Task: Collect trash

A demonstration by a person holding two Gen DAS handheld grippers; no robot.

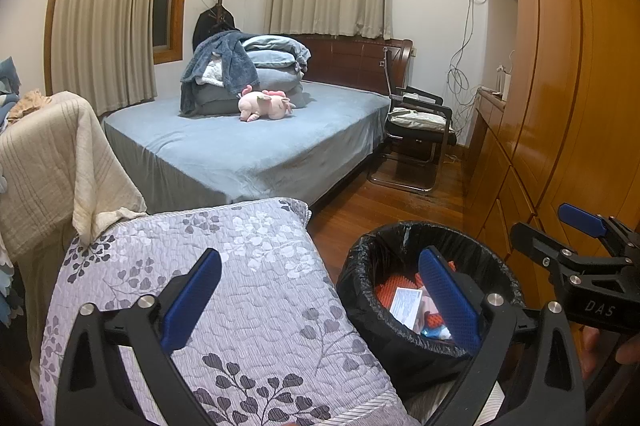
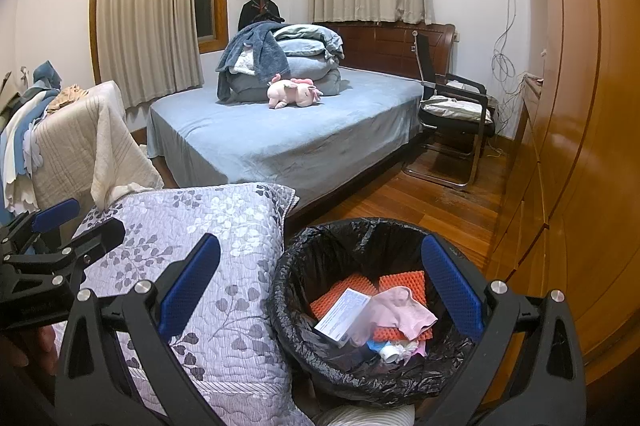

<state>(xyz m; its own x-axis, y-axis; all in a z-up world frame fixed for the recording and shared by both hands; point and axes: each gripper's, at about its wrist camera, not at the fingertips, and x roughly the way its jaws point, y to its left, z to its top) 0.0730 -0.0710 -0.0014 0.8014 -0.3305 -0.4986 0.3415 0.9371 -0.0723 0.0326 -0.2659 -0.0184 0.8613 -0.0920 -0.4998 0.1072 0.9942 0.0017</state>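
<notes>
A round bin with a black bag point(image 2: 320, 310) stands on the floor beside a floral quilted cushion point(image 2: 200, 266). Inside lie orange foam point(image 2: 400, 284), a white paper box point(image 2: 344, 314), a pink cloth point(image 2: 400, 310) and small items. My right gripper point(image 2: 320, 290) is open and empty above the bin's left rim. My left gripper point(image 1: 320, 298) is open and empty over the cushion's right edge point(image 1: 260, 286), its right finger over the bin point(image 1: 380, 266). The right gripper also shows in the left wrist view point(image 1: 560, 238), and the left gripper in the right wrist view point(image 2: 76, 226).
A bed with a blue sheet point(image 2: 288, 138) carries folded bedding and a pink plush toy point(image 2: 294, 92). A black chair point(image 2: 456, 114) stands by it. A wooden wardrobe point(image 2: 580, 146) fills the right. A cloth-draped pile point(image 2: 80, 146) is at left. Wooden floor point(image 2: 420, 206) lies beyond the bin.
</notes>
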